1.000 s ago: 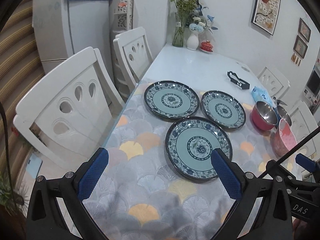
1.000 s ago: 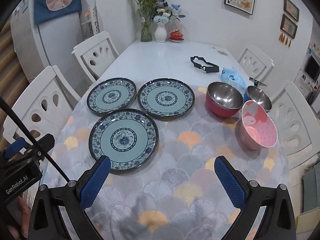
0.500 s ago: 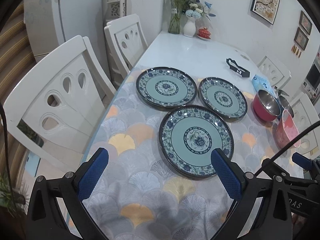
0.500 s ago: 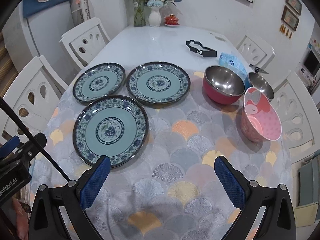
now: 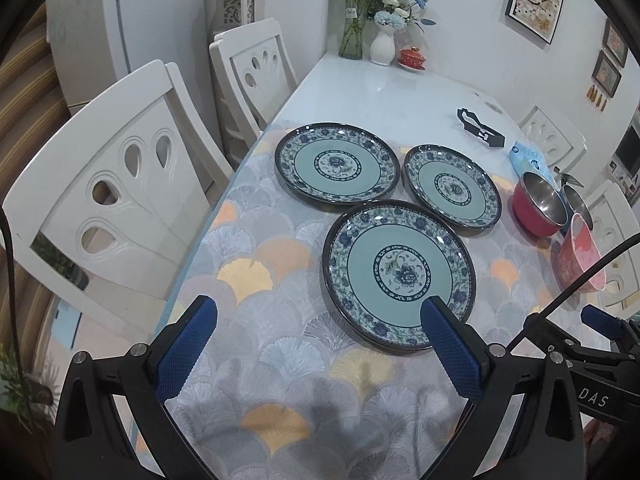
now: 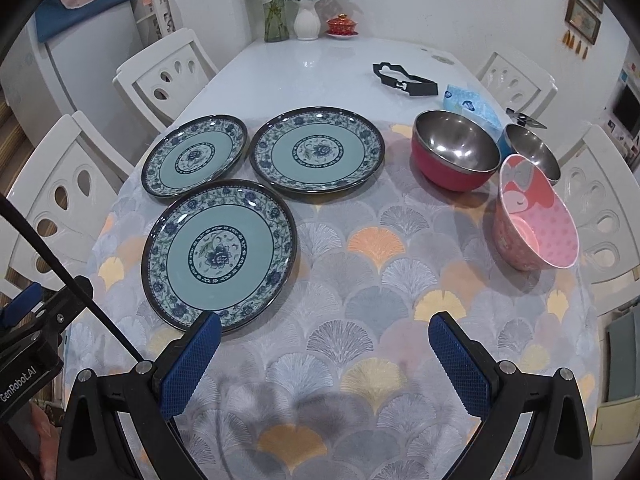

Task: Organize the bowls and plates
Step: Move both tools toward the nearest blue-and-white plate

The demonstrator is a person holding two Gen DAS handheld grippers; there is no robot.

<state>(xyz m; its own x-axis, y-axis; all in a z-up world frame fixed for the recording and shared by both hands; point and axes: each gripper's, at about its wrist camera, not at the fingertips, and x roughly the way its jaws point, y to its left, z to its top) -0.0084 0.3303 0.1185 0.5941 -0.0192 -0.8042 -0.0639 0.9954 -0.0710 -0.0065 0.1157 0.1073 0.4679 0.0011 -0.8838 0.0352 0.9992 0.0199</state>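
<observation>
Three blue-patterned plates lie on the table: a near plate, a far left plate and a far right plate. To the right stand a red steel-lined bowl, a small steel bowl and a pink bowl. My left gripper is open and empty above the near table edge, its right finger over the near plate's rim. My right gripper is open and empty over the cloth.
A patterned cloth covers the near half of the white table. At the far end stand a flower vase and a red lidded dish. A black frame and a blue packet lie behind the bowls. White chairs surround the table.
Both grippers have moved forward and lower toward the table, so plates and bowls appear nearer. Both stay open and empty. Nothing on the table has moved.
</observation>
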